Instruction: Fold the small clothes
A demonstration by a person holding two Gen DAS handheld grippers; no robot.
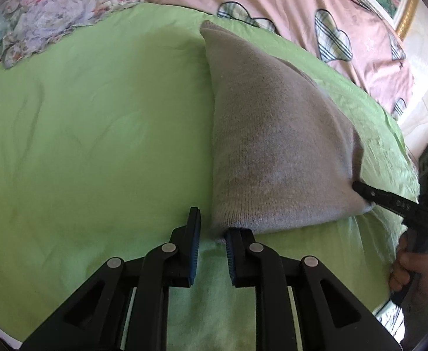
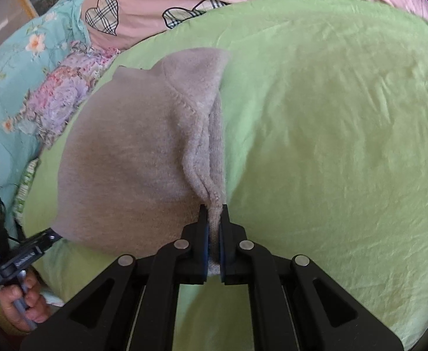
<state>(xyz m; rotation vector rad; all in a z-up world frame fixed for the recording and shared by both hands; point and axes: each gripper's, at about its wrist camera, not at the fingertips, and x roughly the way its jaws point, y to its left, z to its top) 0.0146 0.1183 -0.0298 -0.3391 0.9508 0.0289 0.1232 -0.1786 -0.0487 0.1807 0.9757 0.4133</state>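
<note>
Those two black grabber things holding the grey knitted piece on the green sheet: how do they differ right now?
The right gripper has its jaws clamped flat on a bunched edge of the grey knit. The left gripper shows a gap between its jaws, with only one finger at the knit's corner. Both are black with blue pads, hand-held, pointing down at the green sheet.

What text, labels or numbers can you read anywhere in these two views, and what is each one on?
No text can be read for certain.
Right gripper, side of one of its fingers: raised marks, too blurred to read.
Left gripper, body behind the fingers: white marking, too small to read.
Grey knit garment: no label showing.
Pink bedding: plaid hearts only, no words.
</note>
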